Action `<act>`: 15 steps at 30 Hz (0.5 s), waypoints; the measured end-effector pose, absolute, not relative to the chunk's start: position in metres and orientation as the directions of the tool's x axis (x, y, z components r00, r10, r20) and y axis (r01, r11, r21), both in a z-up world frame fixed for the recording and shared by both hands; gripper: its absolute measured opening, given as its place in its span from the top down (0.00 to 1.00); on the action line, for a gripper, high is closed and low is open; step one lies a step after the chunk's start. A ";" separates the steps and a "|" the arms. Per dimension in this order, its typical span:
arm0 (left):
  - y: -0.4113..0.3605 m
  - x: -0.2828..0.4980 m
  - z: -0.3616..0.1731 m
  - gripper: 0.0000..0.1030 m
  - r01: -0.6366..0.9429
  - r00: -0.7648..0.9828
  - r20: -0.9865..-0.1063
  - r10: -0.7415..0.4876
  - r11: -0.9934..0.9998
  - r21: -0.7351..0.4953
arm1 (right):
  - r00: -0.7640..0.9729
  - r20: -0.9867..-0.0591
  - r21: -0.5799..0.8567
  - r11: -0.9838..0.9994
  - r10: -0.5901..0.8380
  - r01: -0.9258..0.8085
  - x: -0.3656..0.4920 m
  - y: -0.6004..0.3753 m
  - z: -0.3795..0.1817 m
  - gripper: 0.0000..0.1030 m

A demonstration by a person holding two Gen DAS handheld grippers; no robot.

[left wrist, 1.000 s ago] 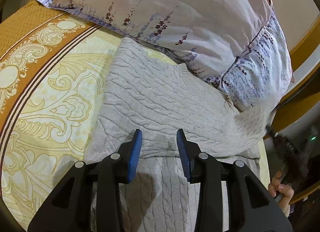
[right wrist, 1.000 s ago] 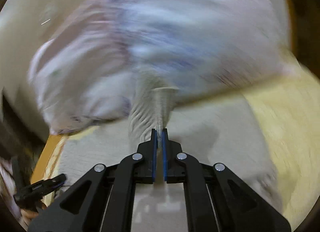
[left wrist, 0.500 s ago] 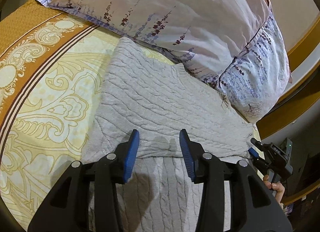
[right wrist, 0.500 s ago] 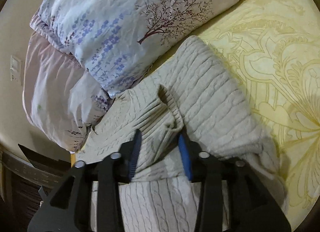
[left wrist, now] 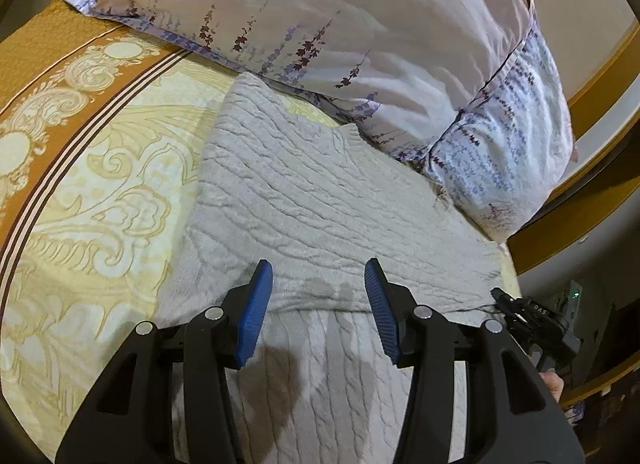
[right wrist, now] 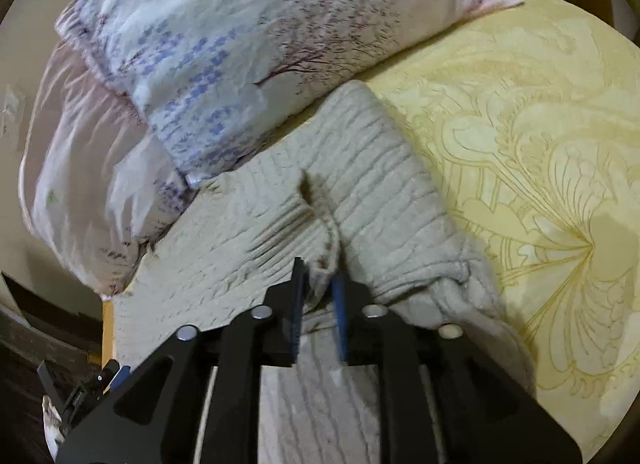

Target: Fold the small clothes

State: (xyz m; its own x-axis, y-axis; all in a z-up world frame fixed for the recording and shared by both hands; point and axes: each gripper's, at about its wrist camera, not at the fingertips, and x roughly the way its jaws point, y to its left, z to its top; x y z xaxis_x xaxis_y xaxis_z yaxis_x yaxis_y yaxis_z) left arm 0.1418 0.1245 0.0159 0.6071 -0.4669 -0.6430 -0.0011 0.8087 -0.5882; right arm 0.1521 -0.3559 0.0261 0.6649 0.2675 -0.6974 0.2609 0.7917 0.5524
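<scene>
now sweater (left wrist: 320, 199) lying flat on bedspread (left wrist: 100, 183) under pillows (left wrist: 360, 43), folded edge running crosswise ahead of tongs. left gripper (left wrist: 318, 296) hovering released above edge; right gripper (right wrist: 320, 296) nearer, closing around bunched knit, grasp looking partial.

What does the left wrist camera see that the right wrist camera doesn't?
Only the left wrist view shows the orange patterned border of the bedspread and the open left claw above the flat fold. Only the right wrist view shows the bare tree print on the pillow and the right claw closed on a bunched ridge of knit. Both show the grey cable-knit sweater lying on the yellow bedspread beside the floral pillows.
</scene>
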 end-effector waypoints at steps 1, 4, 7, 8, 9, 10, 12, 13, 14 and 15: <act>0.127 0.137 0.017 0.52 0.004 0.607 -0.632 -0.481 0.798 -0.603 | 0.675 -0.688 0.556 0.791 0.266 0.255 0.147 -0.359 0.031 0.71; 0.139 0.115 0.022 0.52 0.018 0.609 -0.600 -0.519 0.765 -0.644 | 0.725 -0.640 0.562 0.799 0.255 0.215 0.117 -0.372 0.047 0.47; 0.155 0.086 0.023 0.52 0.022 0.613 -0.588 -0.528 0.755 -0.655 | 0.738 -0.622 0.564 0.804 0.264 0.188 0.083 -0.390 0.052 0.40; 0.161 0.074 0.022 0.52 0.019 0.615 -0.586 -0.528 0.753 -0.658 | 0.732 -0.623 0.568 0.802 0.275 0.182 0.071 -0.397 0.051 0.39; 0.165 0.067 0.021 0.52 0.016 0.615 -0.585 -0.528 0.750 -0.661 | 0.721 -0.628 0.574 0.800 0.293 0.175 0.060 -0.404 0.048 0.39; 0.170 0.058 0.020 0.52 0.013 0.615 -0.582 -0.532 0.745 -0.667 | 0.712 -0.634 0.577 0.798 0.302 0.175 0.053 -0.407 0.046 0.39; 0.177 0.041 0.015 0.52 0.006 0.614 -0.578 -0.538 0.735 -0.678 | 0.686 -0.648 0.588 0.790 0.331 0.174 0.033 -0.415 0.037 0.40; 0.178 0.031 0.013 0.52 0.010 0.615 -0.572 -0.543 0.730 -0.683 | 0.676 -0.648 0.598 0.785 0.351 0.165 0.022 -0.419 0.033 0.40; 0.179 0.026 0.013 0.52 0.013 0.615 -0.569 -0.546 0.728 -0.685 | 0.668 -0.647 0.606 0.780 0.367 0.158 0.015 -0.420 0.030 0.41; 0.178 0.018 0.011 0.52 0.021 0.614 -0.566 -0.551 0.728 -0.686 | 0.661 -0.645 0.614 0.775 0.383 0.151 0.009 -0.420 0.026 0.43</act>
